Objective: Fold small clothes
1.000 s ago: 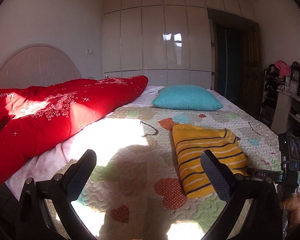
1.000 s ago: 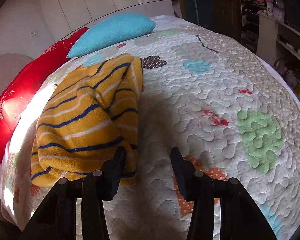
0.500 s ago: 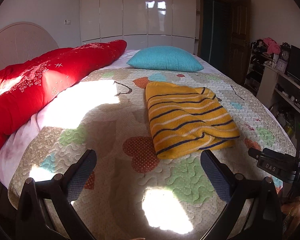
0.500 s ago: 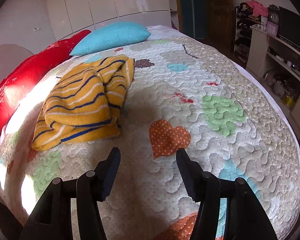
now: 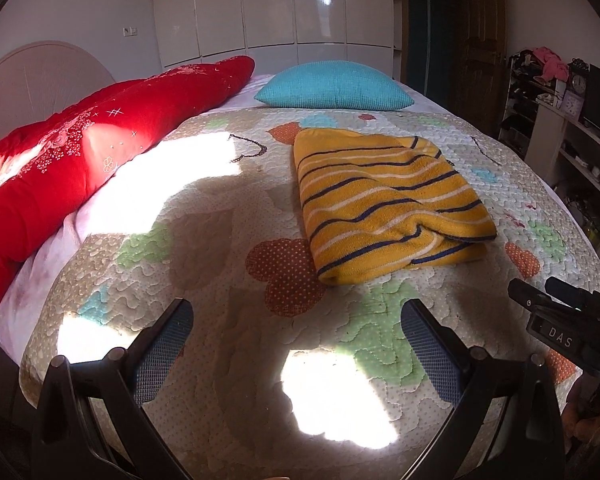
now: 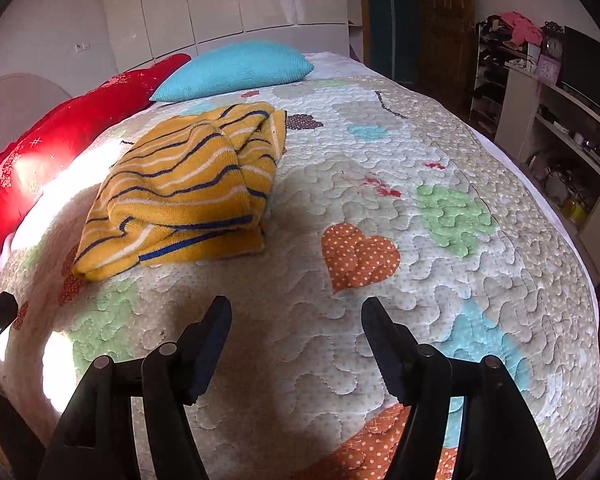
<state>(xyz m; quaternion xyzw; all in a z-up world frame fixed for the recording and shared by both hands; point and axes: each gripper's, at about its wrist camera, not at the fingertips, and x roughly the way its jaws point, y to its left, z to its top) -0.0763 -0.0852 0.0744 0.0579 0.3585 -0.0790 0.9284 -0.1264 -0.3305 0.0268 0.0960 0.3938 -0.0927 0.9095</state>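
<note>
Folded yellow striped garment (image 5: 384, 200) lies mid-bed on the quilt (image 5: 204, 248), toward the teal pillow (image 5: 334, 86) at the head end. Left tongs (image 5: 296, 336) and right tongs (image 6: 296, 328) both spread, holding nothing, hovering above the foot edge.

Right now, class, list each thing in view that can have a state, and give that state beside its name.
Striped yellow garment: folded, lying flat on the quilt, not gripped.
Left hand-held gripper: open, holding nothing, short of the garment.
Right hand-held gripper: open, holding nothing, short of the garment.
Quilt: spread over the bed.
Blue pillow: lying beyond the garment.
Red duvet: bundled along the bed's side.
</note>
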